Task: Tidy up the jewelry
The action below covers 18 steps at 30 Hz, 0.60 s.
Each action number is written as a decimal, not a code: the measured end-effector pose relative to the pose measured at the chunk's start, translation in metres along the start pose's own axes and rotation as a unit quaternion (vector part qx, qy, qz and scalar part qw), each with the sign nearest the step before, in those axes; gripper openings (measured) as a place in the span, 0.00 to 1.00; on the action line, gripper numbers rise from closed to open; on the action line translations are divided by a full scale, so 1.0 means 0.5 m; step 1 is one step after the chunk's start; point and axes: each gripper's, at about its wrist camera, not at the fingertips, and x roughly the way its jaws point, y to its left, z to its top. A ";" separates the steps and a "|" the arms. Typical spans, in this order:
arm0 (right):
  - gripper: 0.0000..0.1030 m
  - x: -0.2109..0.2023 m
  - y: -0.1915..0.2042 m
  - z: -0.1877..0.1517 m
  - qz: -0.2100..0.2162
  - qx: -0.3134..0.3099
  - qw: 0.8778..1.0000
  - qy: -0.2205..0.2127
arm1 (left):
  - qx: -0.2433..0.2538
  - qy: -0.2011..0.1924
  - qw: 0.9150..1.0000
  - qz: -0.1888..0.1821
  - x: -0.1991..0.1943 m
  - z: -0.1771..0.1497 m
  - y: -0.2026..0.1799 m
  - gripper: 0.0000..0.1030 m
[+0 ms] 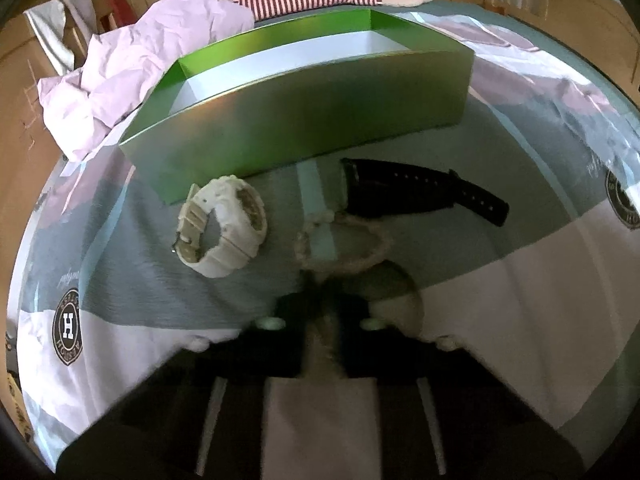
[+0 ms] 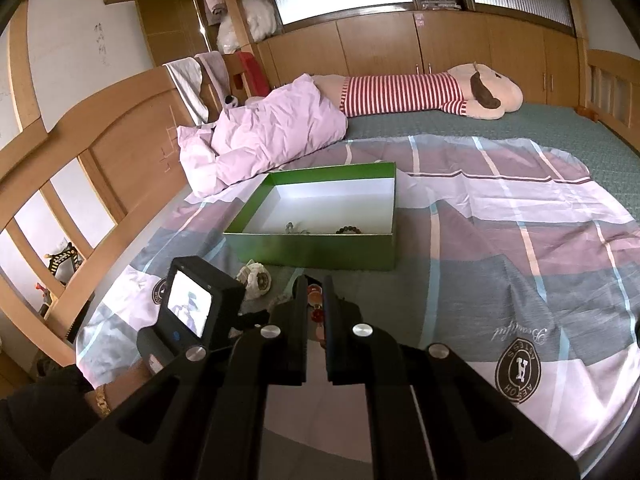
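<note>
A green box (image 1: 304,120) with a white inside stands on the bed; in the right wrist view (image 2: 316,248) it holds a dark bead bracelet (image 2: 350,231) and small pale pieces (image 2: 294,227). In front of it lie a white watch (image 1: 224,226) and a black watch (image 1: 420,194). My left gripper (image 1: 326,300) is shut on a pale beaded bracelet (image 1: 344,240), which looks blurred. My right gripper (image 2: 314,296) is shut on a red and orange beaded bracelet (image 2: 314,304), held above the bedsheet near the box's front wall. The white watch also shows in the right wrist view (image 2: 256,278).
The left gripper's camera unit (image 2: 188,312) sits close to the left of my right gripper. A crumpled pink duvet (image 2: 264,136) lies behind the box on the left. A striped plush toy (image 2: 420,92) lies along the far edge. A wooden headboard (image 2: 80,148) runs along the left.
</note>
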 end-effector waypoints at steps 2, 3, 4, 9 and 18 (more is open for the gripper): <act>0.07 0.001 0.000 -0.002 -0.001 0.000 1.000 -0.001 | -0.008 -0.005 1.000 -0.011 -0.014 0.004 0.007 0.01; 0.07 0.000 -0.002 -0.001 -0.001 0.000 1.000 -0.001 | -0.008 -0.013 1.000 -0.011 -0.026 0.006 0.007 0.01; 0.07 0.001 -0.002 -0.001 -0.002 0.001 1.000 -0.001 | -0.008 -0.021 1.000 -0.014 -0.037 0.009 0.008 0.01; 0.07 0.000 0.001 0.001 0.000 -0.001 1.000 -0.002 | -0.006 -0.053 0.998 -0.019 -0.096 0.021 0.013 0.00; 0.07 0.003 0.010 -0.001 0.000 -0.008 1.000 0.002 | -0.007 -0.045 0.999 -0.013 -0.099 0.016 0.020 0.25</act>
